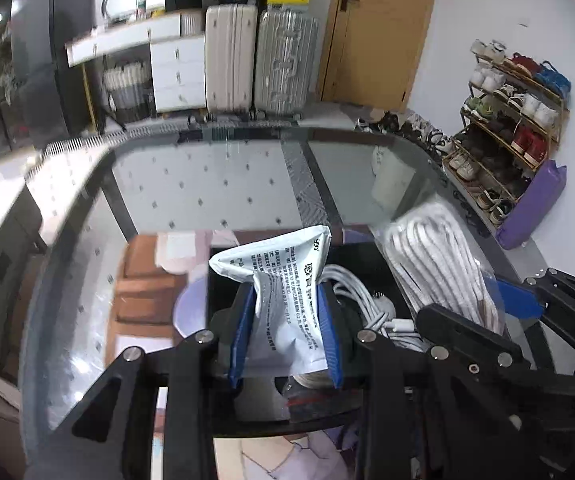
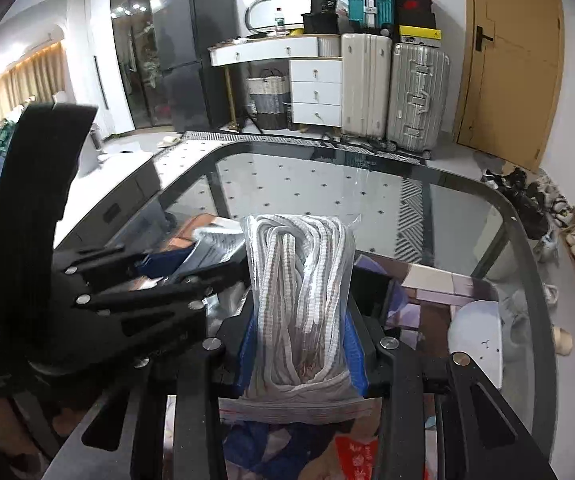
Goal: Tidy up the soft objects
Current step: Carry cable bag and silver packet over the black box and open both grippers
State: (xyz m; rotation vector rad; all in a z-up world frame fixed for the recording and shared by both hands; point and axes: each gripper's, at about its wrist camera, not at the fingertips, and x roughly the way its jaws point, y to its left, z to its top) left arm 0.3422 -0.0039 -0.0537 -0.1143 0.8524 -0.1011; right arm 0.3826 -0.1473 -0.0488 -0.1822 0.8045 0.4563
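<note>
- We see a dark-rimmed glass counter (image 2: pixel 467 200), its far half bare.
- We find a black box (image 1: pixel 223 320) resting on its near part, white cables (image 1: pixel 367 300) inside.

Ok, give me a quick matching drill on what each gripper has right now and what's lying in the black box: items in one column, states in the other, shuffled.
Items:
1. white printed pouch
2. bagged white rope
3. white cables

States:
A. lying in the black box, not gripped
B. clamped in the left gripper
C. clamped in the right gripper

Pairs: 1-B, 2-C, 3-A
</note>
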